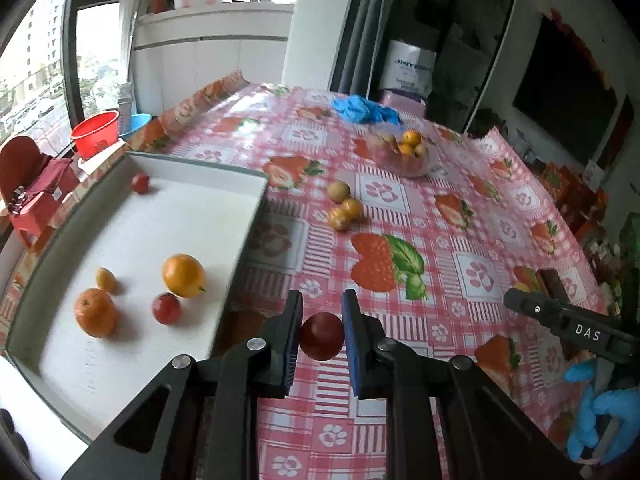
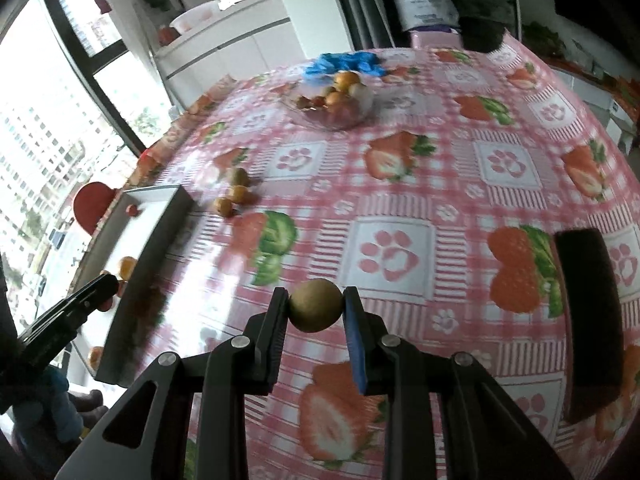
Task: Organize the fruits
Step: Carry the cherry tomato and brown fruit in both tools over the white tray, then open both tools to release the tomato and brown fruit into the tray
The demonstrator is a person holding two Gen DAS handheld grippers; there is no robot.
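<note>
My left gripper is shut on a small dark red fruit, held above the tablecloth just right of the white tray. The tray holds two oranges, a small kumquat and two red fruits. My right gripper is shut on a brown round fruit above the table. Three small fruits lie loose on the cloth. A clear bowl holds more fruit; it also shows in the right wrist view.
A dark block lies on the cloth at right. Blue gloves lie at the table's far end. Red and blue basins stand beyond the tray. The right gripper's body shows at the right edge.
</note>
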